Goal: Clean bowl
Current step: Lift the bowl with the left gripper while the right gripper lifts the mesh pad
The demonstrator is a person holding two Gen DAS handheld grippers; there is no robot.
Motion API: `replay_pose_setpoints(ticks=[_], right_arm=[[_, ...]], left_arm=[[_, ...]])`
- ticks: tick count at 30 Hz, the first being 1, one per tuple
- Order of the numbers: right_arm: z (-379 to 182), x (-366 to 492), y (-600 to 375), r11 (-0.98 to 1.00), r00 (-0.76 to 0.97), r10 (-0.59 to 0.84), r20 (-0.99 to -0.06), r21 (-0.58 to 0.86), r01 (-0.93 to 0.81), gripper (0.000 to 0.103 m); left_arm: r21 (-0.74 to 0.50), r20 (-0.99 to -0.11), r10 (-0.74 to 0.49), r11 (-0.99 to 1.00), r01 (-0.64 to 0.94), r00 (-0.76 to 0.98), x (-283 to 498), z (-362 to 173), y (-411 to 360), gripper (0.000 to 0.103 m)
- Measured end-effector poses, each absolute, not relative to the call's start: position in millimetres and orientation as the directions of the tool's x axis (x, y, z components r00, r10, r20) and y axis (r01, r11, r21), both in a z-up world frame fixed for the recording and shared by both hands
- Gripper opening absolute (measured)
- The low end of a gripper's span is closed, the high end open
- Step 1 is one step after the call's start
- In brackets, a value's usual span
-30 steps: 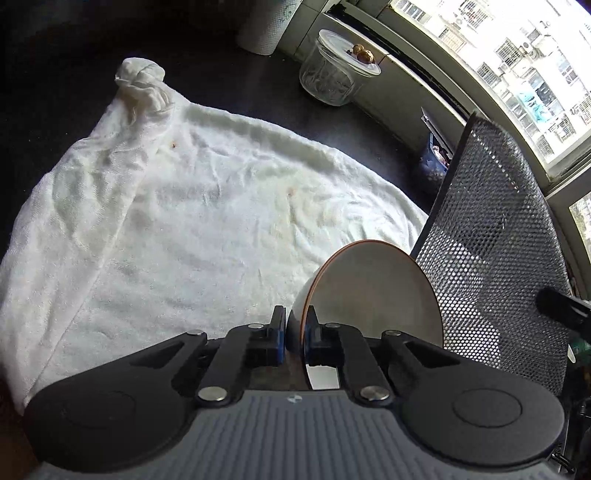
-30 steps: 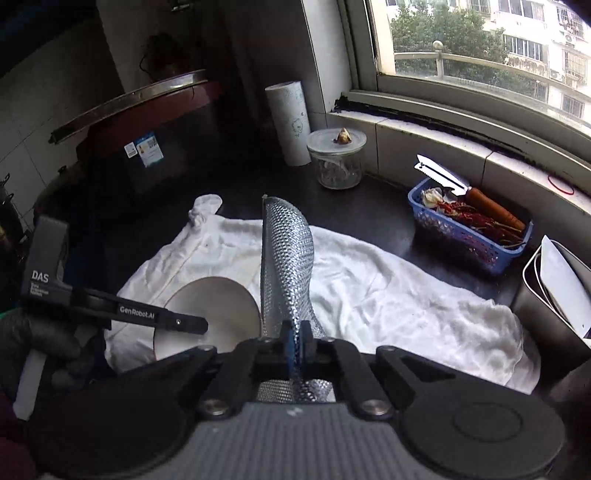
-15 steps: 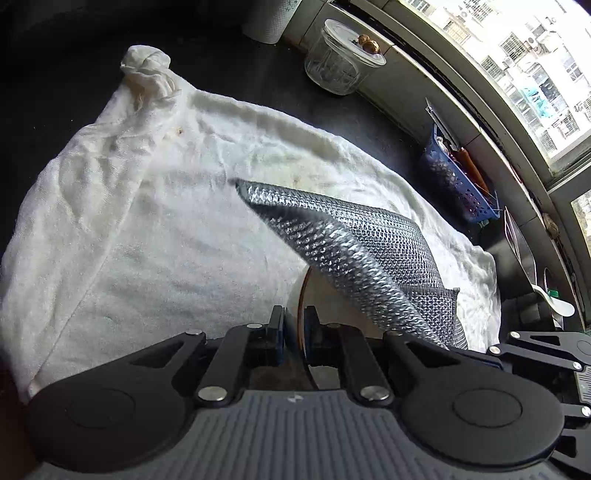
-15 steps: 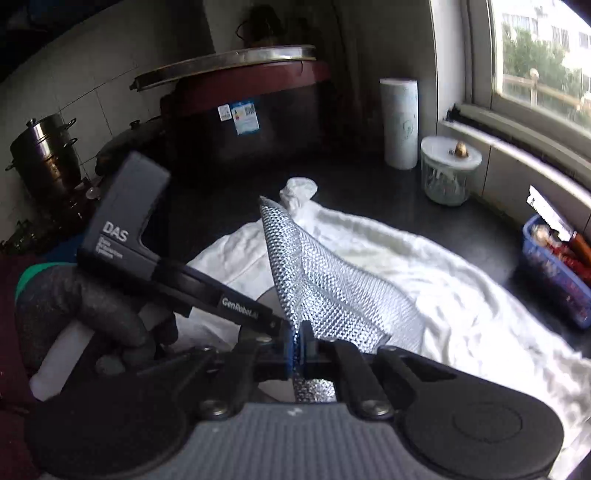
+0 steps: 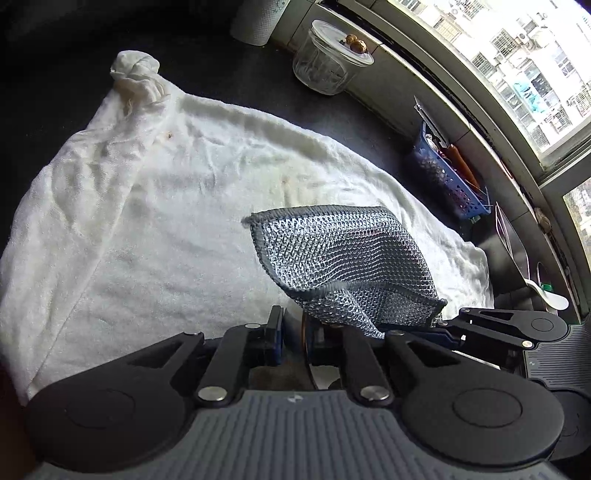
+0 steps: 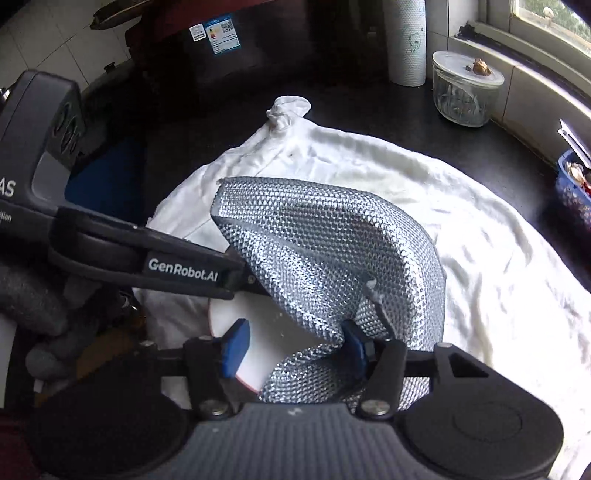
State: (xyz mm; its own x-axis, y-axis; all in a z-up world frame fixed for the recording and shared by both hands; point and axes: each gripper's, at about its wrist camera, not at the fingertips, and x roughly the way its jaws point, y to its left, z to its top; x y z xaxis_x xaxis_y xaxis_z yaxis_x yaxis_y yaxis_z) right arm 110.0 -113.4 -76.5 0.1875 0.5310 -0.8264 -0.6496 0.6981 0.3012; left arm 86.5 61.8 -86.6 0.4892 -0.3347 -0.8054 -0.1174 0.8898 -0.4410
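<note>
White round bowl (image 6: 255, 343), rim pinched by the left gripper (image 5: 293, 334), under silver mesh scouring cloth (image 6: 332, 258) draped over the wide-open, empty right gripper (image 6: 293, 349).

White lettering "GenRobot.AI" runs along the black finger arm of the left hand-held gripper (image 6: 255, 280). On its grey body, at the left edge, only "AS" shows (the word is cut off). A far label (image 6: 224, 33) bears a QR code, its print unreadable.
</note>
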Motion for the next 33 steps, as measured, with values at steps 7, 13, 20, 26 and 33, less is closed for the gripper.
replay_pose_setpoints(ticks=[7, 13, 20, 26, 33], right_arm=[[-66.2, 113.5, -128.2, 0.699, 0.183, 0.595, -0.782, 0.391, -0.599, 0.059], [-42.2, 98.0, -136.1, 0.696, 0.209, 0.629, -0.749, 0.423, -0.580, 0.063], [-5.5, 100.4, -160.9, 0.722, 0.327, 0.653, -0.683, 0.430, -0.542, 0.070], [-19.2, 109.4, -146.7, 0.775, 0.398, 0.539, -0.742, 0.251, -0.580, 0.072], [-55.8, 123.3, -128.0, 0.764, 0.371, 0.476, -0.797, 0.166, -0.624, 0.070]], left_arm=[[-0.441, -0.813, -0.326, 0.886, -0.144, 0.482, 86.7, -90.5, 63.6, 0.012], [-0.439, -0.817, -0.322, 0.885, -0.154, 0.478, 86.6, -91.7, 64.1, 0.012], [-0.433, -0.819, -0.317, 0.888, -0.153, 0.478, 86.2, -90.9, 62.8, 0.012], [-0.429, -0.820, -0.314, 0.891, -0.149, 0.478, 86.7, -90.3, 61.9, 0.012], [-0.425, -0.819, -0.314, 0.894, -0.141, 0.480, 87.4, -90.1, 60.7, 0.012]])
